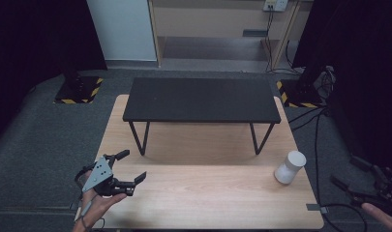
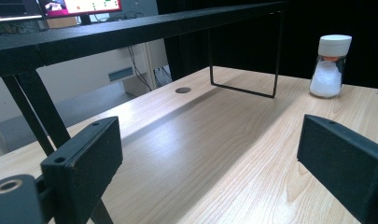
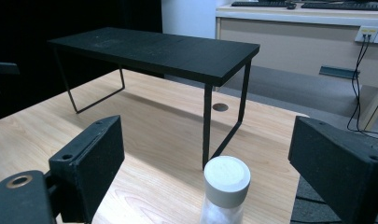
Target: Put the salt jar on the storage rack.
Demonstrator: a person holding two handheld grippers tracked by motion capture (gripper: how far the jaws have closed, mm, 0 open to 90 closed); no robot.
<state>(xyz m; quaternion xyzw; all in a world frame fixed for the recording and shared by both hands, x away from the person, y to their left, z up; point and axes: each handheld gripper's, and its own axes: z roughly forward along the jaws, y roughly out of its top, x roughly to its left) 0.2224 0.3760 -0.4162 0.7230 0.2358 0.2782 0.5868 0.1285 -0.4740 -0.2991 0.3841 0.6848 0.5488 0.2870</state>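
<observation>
A clear jar (image 1: pixel 290 166) with a white lid and white powder inside stands upright near the wooden table's right edge. My right gripper (image 1: pixel 347 173) hovers off the table's right side, pointed at the jar and apart from it. In the right gripper view its jaws stand open (image 3: pixel 208 140) and the jar (image 3: pixel 226 186) sits low ahead of them, untouched. My left gripper (image 1: pixel 131 166) is held over the table's front left, open and empty. In the left gripper view (image 2: pixel 207 140) the jar (image 2: pixel 330 65) stands far off at the right.
A low black shelf (image 1: pixel 201 99) on thin wire legs (image 3: pixel 206 123) stands across the back half of the wooden table (image 1: pixel 203 193). Cables (image 1: pixel 324 125) run over the floor at the right. A cable hole (image 2: pixel 183 89) is set in the tabletop under the shelf.
</observation>
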